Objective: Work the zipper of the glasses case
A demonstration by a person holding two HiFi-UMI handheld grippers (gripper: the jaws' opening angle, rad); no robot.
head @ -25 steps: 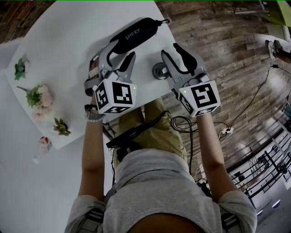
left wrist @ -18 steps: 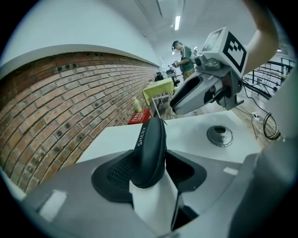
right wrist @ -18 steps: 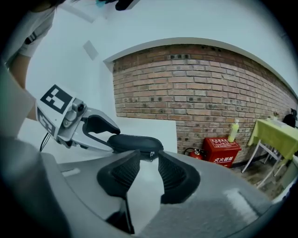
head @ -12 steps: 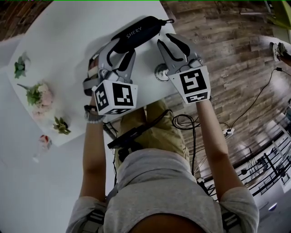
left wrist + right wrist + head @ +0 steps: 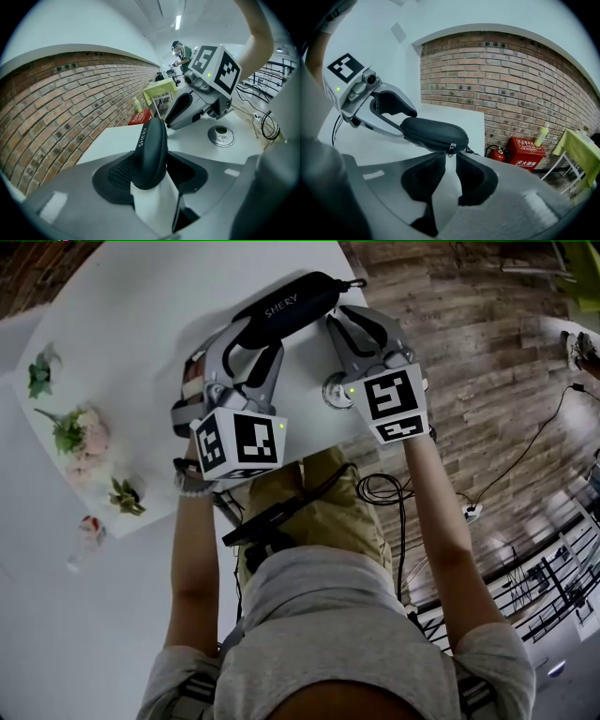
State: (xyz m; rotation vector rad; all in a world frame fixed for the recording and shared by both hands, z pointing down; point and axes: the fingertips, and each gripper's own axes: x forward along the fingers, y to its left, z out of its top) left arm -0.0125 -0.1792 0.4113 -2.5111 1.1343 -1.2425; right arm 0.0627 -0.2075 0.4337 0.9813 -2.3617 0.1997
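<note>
One glasses case (image 5: 286,307), two grippers: the left gripper (image 5: 253,341) clamps its end; the right gripper (image 5: 349,320) has jaws just closing, still slightly apart at the one zipper pull (image 5: 451,149).

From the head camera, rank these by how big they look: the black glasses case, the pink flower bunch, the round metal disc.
Largest: the black glasses case, by length.
Next: the pink flower bunch, shorter but broader, so those two are close.
Smallest, clearly: the round metal disc.
</note>
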